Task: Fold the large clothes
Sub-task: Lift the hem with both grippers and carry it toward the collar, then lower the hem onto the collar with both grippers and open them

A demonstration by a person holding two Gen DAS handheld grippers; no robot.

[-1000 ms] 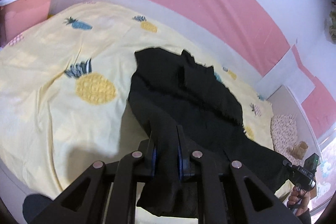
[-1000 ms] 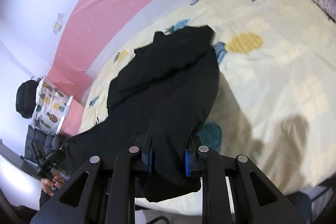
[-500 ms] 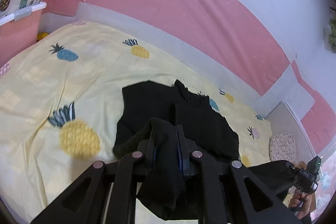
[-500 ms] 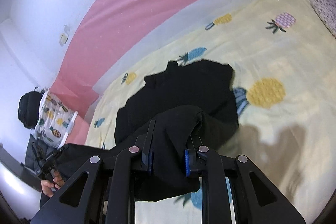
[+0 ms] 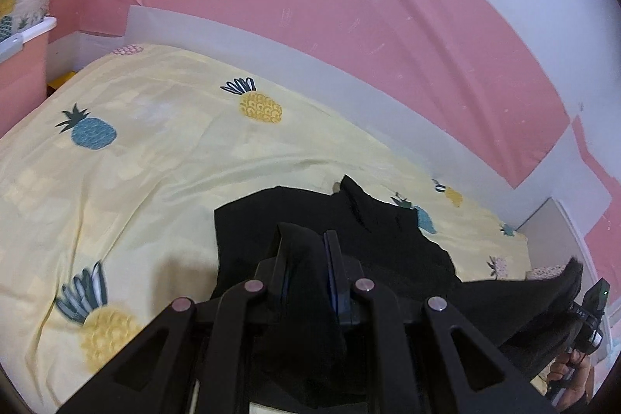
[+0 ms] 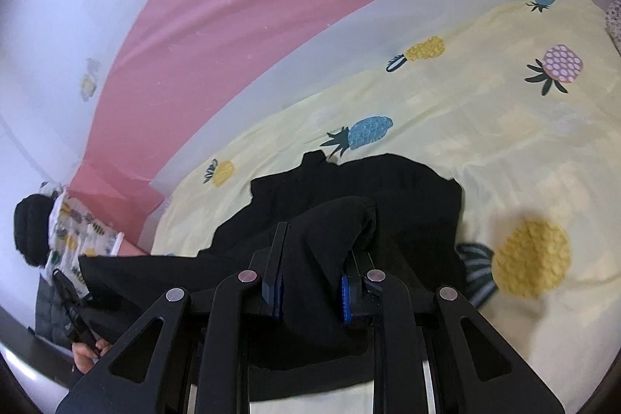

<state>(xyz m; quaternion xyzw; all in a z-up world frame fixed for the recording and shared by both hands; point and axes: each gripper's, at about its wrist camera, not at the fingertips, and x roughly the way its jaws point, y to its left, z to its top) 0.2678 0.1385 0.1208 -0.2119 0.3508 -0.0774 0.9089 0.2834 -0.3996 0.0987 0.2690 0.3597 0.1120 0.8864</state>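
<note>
A large black garment (image 5: 392,251) lies partly on the yellow pineapple bedsheet (image 5: 155,158). My left gripper (image 5: 308,258) is shut on a bunched edge of it, and the held cloth hangs below the fingers. In the right wrist view the same black garment (image 6: 407,196) spreads over the bedsheet (image 6: 504,127). My right gripper (image 6: 314,270) is shut on another bunched edge. The cloth stretches between the two grippers, lifted above the bed. The right gripper (image 5: 586,313) shows at the left wrist view's right edge, and the left gripper (image 6: 71,301) at the right wrist view's lower left.
A pink and white wall (image 5: 349,10) runs behind the bed. A pink storage box (image 5: 23,64) with pineapple fabric stands at the bed's left end. A patterned pillow (image 5: 547,272) lies at the right end. A black hat (image 6: 29,227) hangs by the fabric.
Both grippers have lifted and tilted up with the garment's near edge. More wall and far bedsheet show now. The garment's part on the bed looks shorter as the held edge moves over it.
</note>
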